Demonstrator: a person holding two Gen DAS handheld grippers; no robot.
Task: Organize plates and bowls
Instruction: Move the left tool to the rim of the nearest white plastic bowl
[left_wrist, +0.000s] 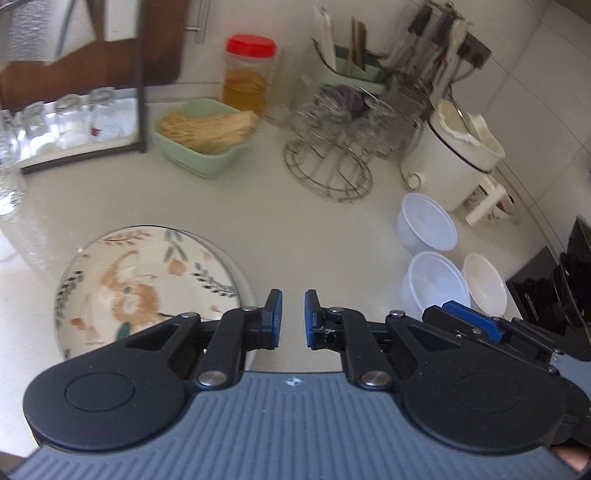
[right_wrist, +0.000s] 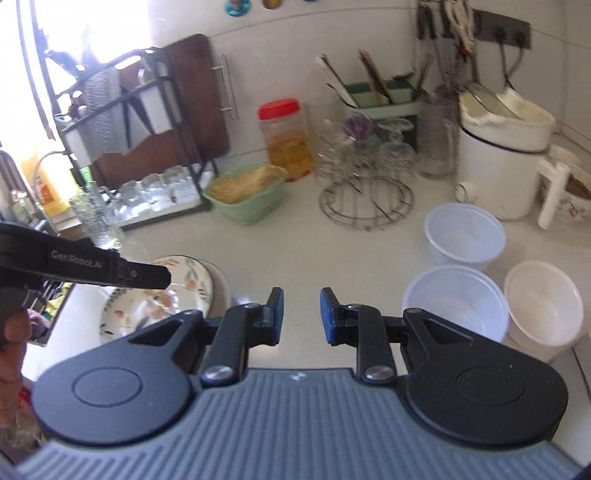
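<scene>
Three bowls (right_wrist: 458, 306) cluster right, the plate (left_wrist: 147, 280) left. I hold both grippers, left gripper (left_wrist: 293, 317) and right gripper (right_wrist: 301, 314), parted and empty, likely ready for stacking.

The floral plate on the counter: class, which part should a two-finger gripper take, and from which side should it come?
Probably the rim. The floral plate lies flat on the counter, so only its thin raised edge fits between two fingers. The left gripper, open and empty, sits nearest its right edge, so come in low from that side, one finger over the rim and one under.
</scene>
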